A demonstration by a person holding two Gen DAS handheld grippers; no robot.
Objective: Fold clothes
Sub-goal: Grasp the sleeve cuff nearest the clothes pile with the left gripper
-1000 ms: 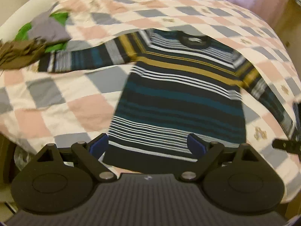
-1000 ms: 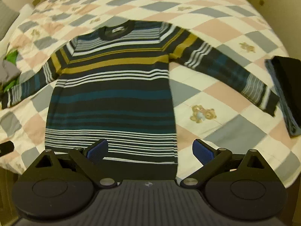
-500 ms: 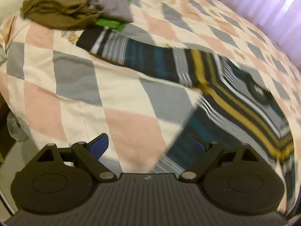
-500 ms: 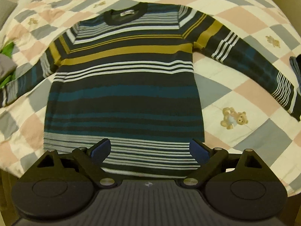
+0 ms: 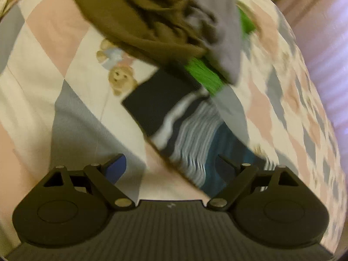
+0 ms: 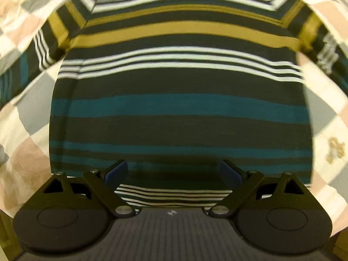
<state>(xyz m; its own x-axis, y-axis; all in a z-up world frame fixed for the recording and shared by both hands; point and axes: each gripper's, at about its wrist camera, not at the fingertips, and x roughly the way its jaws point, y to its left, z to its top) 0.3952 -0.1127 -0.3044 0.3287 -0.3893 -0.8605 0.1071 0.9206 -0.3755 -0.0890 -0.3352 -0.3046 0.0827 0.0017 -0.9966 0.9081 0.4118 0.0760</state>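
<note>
Bed fills both views, covered by a quilt point(image 5: 71, 113) in a pink, grey and cream diamond check. A teddy-bear print point(image 5: 118, 65) sits on one cream patch in the left wrist view, and a fainter, blurred bear motif point(image 6: 336, 150) shows at the right edge of the right wrist view. Pale pink pleated curtain point(image 5: 326, 39) hangs behind the bed, probably backlit by a window. Lighting is warm and dim, indoor.
</note>
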